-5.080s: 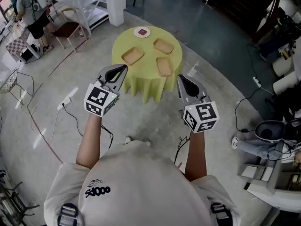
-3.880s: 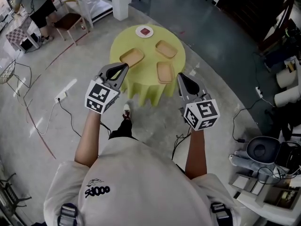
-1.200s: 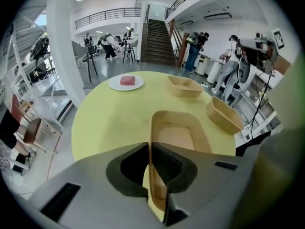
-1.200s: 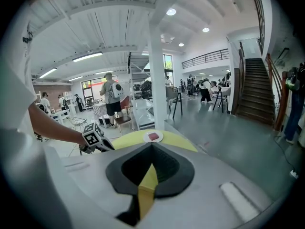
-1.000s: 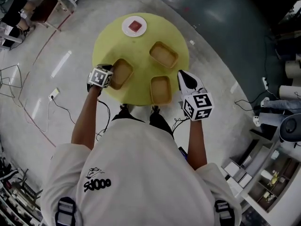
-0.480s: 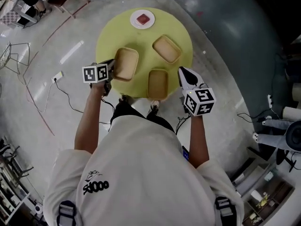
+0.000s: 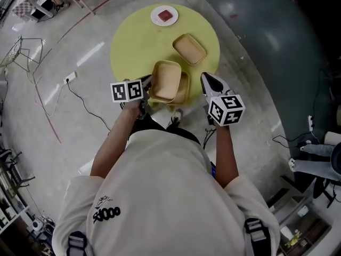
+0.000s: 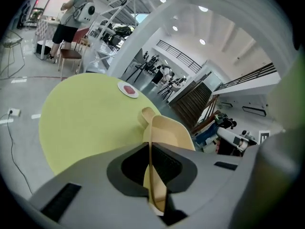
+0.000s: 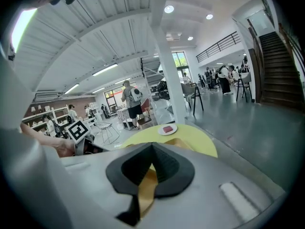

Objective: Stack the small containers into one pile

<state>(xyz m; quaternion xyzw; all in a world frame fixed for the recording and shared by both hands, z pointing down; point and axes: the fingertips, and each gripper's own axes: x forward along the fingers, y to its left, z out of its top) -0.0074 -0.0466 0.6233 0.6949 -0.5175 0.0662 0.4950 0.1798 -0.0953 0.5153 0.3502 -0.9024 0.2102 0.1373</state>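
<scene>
**One container pinched by its rim, poised over the next**

The left gripper (image 7: 147,84) was clamped on the thin side wall of a tan container (image 7: 166,79). Its own view showed the jaws pressed together with the wall (image 8: 151,175) standing edge-on between the pads. Gripping the rim rather than the body was probably deliberate. It left the underside free, so the container could drop into another without the jaws getting in the way.

The held container sat over a second container (image 7: 184,90) at the near edge of the table. It overlapped most of that one but was offset toward the left gripper's side. Whether the two touched could not be told from above. The overlap suggested the first stacking step was close to done, with only a small shift and a lowering left.

The right gripper (image 7: 206,80) hung just beside the table's near right edge, jaws closed and empty. It seemed parked there to stay clear of the carrying arm.

Farther back, a third container (image 7: 189,48) lay alone on the yellow table (image 7: 130,41), well apart from the pair and not yet stacked. A white plate (image 7: 164,15) with something red on it sat at the far rim, apparently no part of the pile.
</scene>
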